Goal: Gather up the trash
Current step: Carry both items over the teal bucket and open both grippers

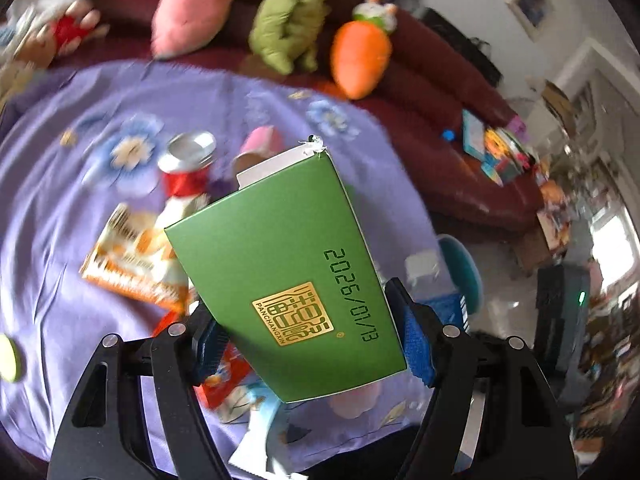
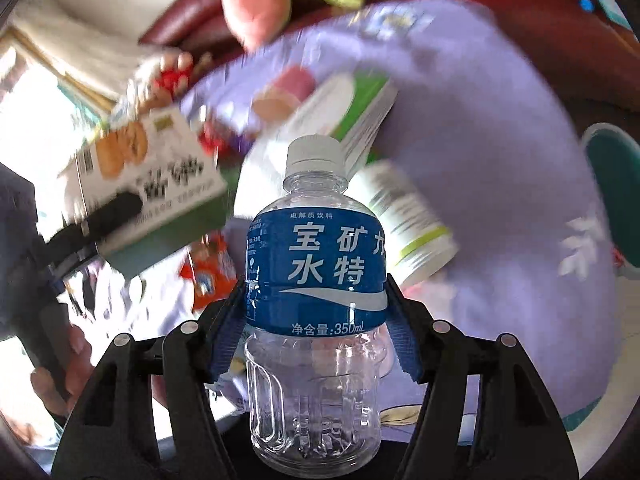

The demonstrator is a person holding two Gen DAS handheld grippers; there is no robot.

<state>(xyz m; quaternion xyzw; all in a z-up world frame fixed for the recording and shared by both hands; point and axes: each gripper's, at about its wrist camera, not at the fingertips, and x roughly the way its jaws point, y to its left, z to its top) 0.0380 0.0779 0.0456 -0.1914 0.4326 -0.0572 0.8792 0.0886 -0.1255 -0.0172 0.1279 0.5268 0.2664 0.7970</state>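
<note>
Home living room, maroon sofa [image 1: 440, 128], plush toys [image 1: 292, 16]

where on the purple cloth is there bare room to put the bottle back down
The purple cloth is bare between the white tub lying on its side and the teal chair. In the left wrist view another bare patch lies left of the soda can. It is crowded around the can, the orange wrapper and the pink cup.

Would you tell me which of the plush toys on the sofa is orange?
The carrot plush, rightmost on the sofa; the others beside it are green and pink.
</note>
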